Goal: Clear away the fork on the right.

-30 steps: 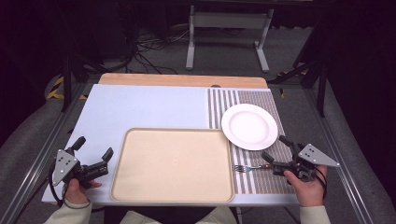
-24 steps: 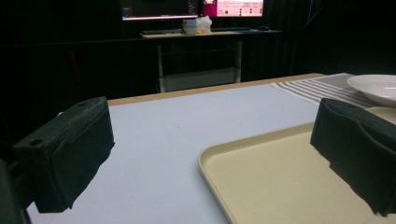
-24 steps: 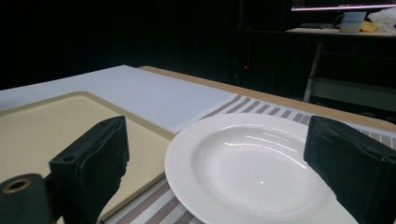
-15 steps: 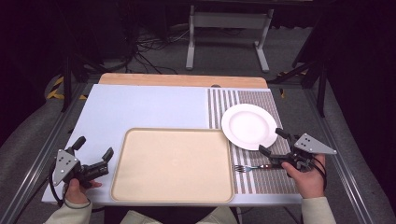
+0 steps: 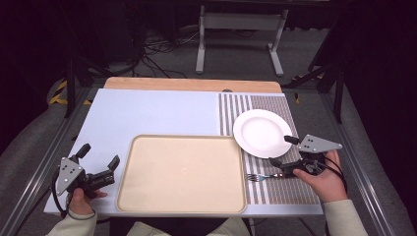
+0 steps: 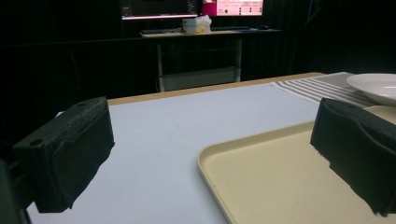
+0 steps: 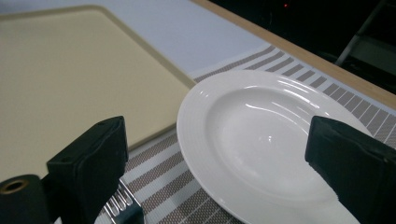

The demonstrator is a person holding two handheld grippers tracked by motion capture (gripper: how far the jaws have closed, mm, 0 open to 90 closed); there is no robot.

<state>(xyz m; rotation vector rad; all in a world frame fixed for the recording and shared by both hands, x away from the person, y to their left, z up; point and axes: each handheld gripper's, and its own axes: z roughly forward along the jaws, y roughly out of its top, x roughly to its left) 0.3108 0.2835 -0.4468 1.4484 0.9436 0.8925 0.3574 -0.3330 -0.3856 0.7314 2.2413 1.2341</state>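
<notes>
A white plate (image 5: 262,132) rests on the striped placemat (image 5: 290,189) at the right. A metal fork (image 5: 260,177) lies on the mat just in front of the plate, tines toward the beige tray (image 5: 182,138). My right gripper (image 5: 281,150) hovers at the plate's near right edge, open, its jaws spread wide and holding nothing. In the right gripper view the plate (image 7: 261,135) sits between the jaws and the fork tines (image 7: 122,205) show at bottom left. My left gripper (image 5: 100,155) rests open at the tray's left edge, with nothing between its jaws.
The pale blue table top (image 5: 152,113) extends behind the tray, ending in a wooden strip (image 5: 192,84) at the far edge. In the left gripper view the tray rim (image 6: 205,163) lies between the jaws and the plate (image 6: 373,86) is far right. Dark stands and cables lie beyond the table.
My right gripper has moved forward and up from beside the fork handle toward the plate's rim. The fork stays on the mat. The left gripper has not moved.
</notes>
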